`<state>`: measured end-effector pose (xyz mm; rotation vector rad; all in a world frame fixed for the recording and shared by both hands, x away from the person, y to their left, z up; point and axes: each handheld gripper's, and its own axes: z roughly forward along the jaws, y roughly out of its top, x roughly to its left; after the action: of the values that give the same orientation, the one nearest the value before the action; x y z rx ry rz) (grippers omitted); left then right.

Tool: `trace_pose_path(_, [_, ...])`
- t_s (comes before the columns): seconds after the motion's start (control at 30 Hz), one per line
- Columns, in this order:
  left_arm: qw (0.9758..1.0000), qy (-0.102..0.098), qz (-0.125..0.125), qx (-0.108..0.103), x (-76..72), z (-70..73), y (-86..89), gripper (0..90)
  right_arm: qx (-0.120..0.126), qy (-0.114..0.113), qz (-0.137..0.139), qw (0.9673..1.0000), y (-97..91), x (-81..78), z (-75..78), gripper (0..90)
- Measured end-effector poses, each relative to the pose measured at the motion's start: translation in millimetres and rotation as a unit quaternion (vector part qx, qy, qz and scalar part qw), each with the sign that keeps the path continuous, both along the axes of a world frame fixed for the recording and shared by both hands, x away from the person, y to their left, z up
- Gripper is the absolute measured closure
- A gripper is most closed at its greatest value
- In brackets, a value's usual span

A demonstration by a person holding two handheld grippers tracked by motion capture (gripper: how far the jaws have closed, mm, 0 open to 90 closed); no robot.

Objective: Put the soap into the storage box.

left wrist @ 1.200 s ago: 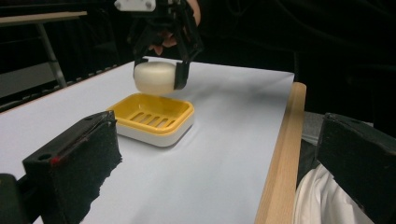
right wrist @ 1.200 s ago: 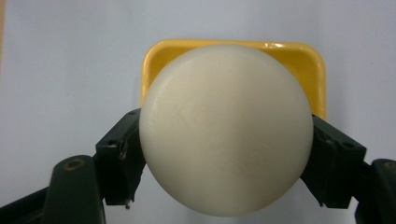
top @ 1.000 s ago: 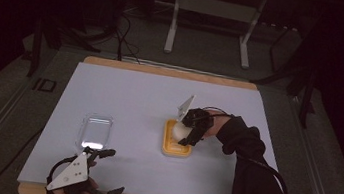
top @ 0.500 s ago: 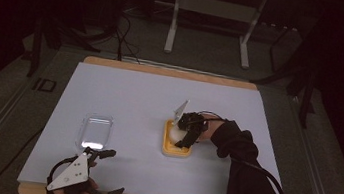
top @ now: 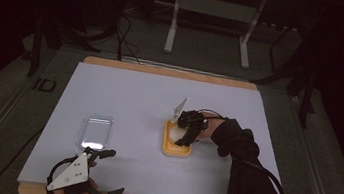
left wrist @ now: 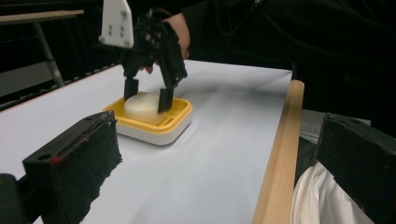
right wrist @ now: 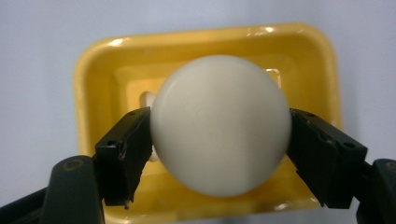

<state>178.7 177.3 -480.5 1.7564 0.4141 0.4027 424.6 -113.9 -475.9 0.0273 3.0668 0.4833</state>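
Note:
A white round bar (right wrist: 219, 123) sits in a yellow dish (right wrist: 93, 93) right of the table's middle. My right gripper (right wrist: 219, 135) is shut on it, one black pad pressed to each side. In the high view the right gripper (top: 182, 137) reaches down from the right onto the bar (top: 173, 133) in the dish (top: 176, 151). The left gripper view shows that gripper (left wrist: 147, 95) clasping the bar (left wrist: 142, 103) inside the dish (left wrist: 154, 127). My left gripper (top: 108, 172) stands open by the table's near edge, with nothing between its jaws (left wrist: 210, 163).
A clear plastic tray (top: 95, 131) lies on the white table cover (top: 124, 96), just beyond my left gripper. The table's wooden front edge (left wrist: 275, 163) runs close to the left gripper. Table legs and cables stand on the dark floor behind.
My right hand and sleeve have shifted slightly left over the yellow dish, with the gripper still on the white bar. The left gripper has not moved.

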Motion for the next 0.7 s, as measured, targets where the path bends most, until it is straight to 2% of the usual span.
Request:
trace_pose_path(0.23, [1.0,0.0,0.001,0.0,0.1,0.0,0.0,0.1,0.024,0.003,-0.017,0.9996,-9.3,-2.3,23.7,24.4])
trace_pose_path(0.47, [1.0,0.001,0.002,0.001,0.3,-0.1,-0.5,0.1,0.033,-0.01,-0.05,0.9981,-18.8,-4.0,36.5,22.7])
trace_pose_path(0.6, [1.0,0.001,0.002,0.001,0.4,-0.1,-0.4,0.1,0.041,-0.011,-0.056,0.9975,-23.0,-8.1,41.8,22.7])
trace_pose_path(0.63, [1.0,0.001,0.002,0.0,0.5,-0.2,-0.4,0.0,0.045,-0.015,-0.057,0.9972,-24.3,-8.5,42.6,21.5])
trace_pose_path(0.7, [1.0,0.001,0.001,0.0,0.5,-0.1,-0.5,0.1,0.044,0.001,-0.071,0.9965,-27.4,-8.8,44.6,12.6])
